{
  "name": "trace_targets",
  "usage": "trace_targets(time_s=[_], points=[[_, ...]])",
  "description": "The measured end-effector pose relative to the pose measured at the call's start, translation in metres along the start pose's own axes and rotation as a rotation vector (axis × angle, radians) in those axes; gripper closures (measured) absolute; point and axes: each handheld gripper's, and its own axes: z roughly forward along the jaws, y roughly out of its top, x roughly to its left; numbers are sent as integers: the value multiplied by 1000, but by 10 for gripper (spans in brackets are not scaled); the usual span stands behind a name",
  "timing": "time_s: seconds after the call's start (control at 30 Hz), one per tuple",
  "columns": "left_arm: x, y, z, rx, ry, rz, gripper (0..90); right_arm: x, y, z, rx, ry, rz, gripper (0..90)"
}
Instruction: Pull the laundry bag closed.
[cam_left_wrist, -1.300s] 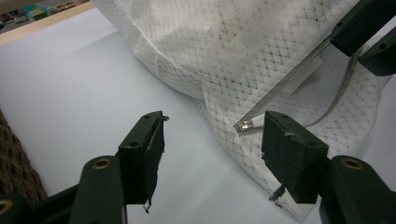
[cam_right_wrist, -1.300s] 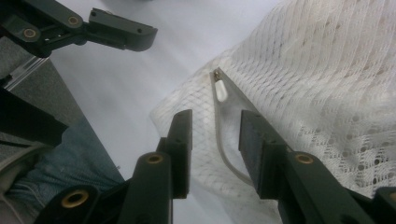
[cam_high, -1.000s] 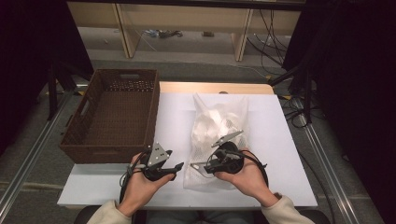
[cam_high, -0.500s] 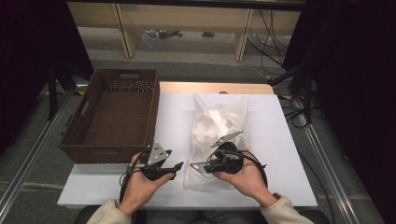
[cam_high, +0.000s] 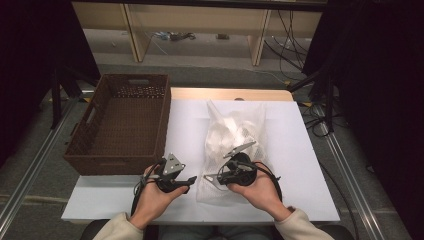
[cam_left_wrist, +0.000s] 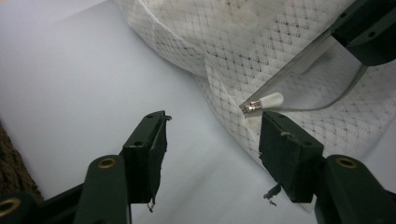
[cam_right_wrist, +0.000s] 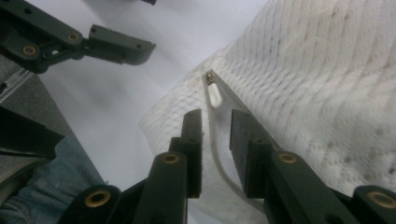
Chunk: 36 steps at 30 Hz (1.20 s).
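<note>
A white mesh bag (cam_high: 235, 132) lies on the white table (cam_high: 305, 155), its near end between my two grippers. My right gripper (cam_right_wrist: 215, 126) straddles the bag's zip band (cam_right_wrist: 212, 140). Its jaws have just been closing with the band between them, and a gap still shows on each side. The white zip pull (cam_right_wrist: 214, 93) sits just past its fingertips. My left gripper (cam_left_wrist: 212, 135) stands open beside the bag's corner with only table between its jaws, which have just closed a little. The zip pull (cam_left_wrist: 264, 101) lies near its right jaw. In the high view, the left gripper (cam_high: 192, 176) and right gripper (cam_high: 212, 176) face each other.
A dark brown wicker basket (cam_high: 82, 132) stands on the left part of the table, close to my left hand. Bare table lies to the right of the bag. Shelving legs and cables are on the floor beyond the far edge.
</note>
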Motion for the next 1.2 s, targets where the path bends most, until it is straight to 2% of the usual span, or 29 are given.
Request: trace_targets(time_s=[0.07,0.1,0.13,0.17,0.2,0.23,0.27,0.33,0.37,0.4,0.43,0.47,0.5,0.57,0.6,0.7,0.73,0.77,0.8,0.83,0.87,0.9,0.93,0.97,1.0,1.03,1.07,1.1,1.2], points=[[1,0,0,11,-15,28,415,3,1,4,7,-14,12,774],[-1,0,2,3,-16,5,416,4,1,8,8,-14,15,778],[0,0,1,6,-15,32,418,5,1,11,10,-22,11,782],[0,0,1,14,-9,38,419,5,0,15,19,-29,22,786],[-1,0,1,15,-8,35,420,6,0,18,20,-38,25,787],[-2,-1,2,15,-9,14,421,6,-1,21,23,-39,25,788],[-2,-1,2,16,-16,15,422,5,-2,25,23,-45,25,788],[-2,-2,1,18,-16,42,423,5,-3,30,28,-59,34,787],[-3,-2,1,18,-15,41,424,5,-3,33,24,-55,34,786],[-4,-2,1,19,-14,21,424,5,-3,36,31,-66,44,785],[-5,-2,1,16,-18,25,424,5,-4,39,31,-66,49,784],[-3,-1,1,18,-14,51,424,4,-4,42,32,-66,45,782],[-4,-1,1,18,-14,47,424,5,-4,44,29,-56,58,780],[-4,-1,2,18,-18,48,424,5,-3,47,34,-53,57,777],[-5,-2,3,21,-21,21,424,4,-2,48,26,-55,56,775],[-2,-1,2,45,-26,68,425,4,-1,52,15,-50,57,771],[-4,-2,4,33,-28,34,427,5,-1,52,11,-47,59,771],[-4,-2,4,33,-31,36,429,5,0,52,9,-44,59,769],[-2,-1,4,48,-33,67,430,5,0,52,4,-39,57,769],[-2,-2,4,45,-25,59,431,6,0,52,5,-43,70,769],[-3,-2,4,44,-28,57,431,4,1,53,0,-48,53,769],[-2,-2,4,55,-31,69,430,4,0,55,0,-44,64,769],[-5,-2,4,48,-30,36,430,4,0,56,-10,-50,58,769],[-5,-2,5,45,-30,38,430,5,0,58,-20,-50,51,769],[-4,-2,4,49,-30,65,429,7,0,59,-24,-54,54,769],[-3,-1,4,57,-32,74,429,8,0,60,-16,-51,53,771],[-5,-2,4,56,-34,49,429,9,0,61,-23,-39,54,785],[-5,-2,5,47,-32,37,430,11,1,60,-24,-49,56,801],[-3,-2,4,67,-35,78,430,11,1,60,-40,-62,28,842]])
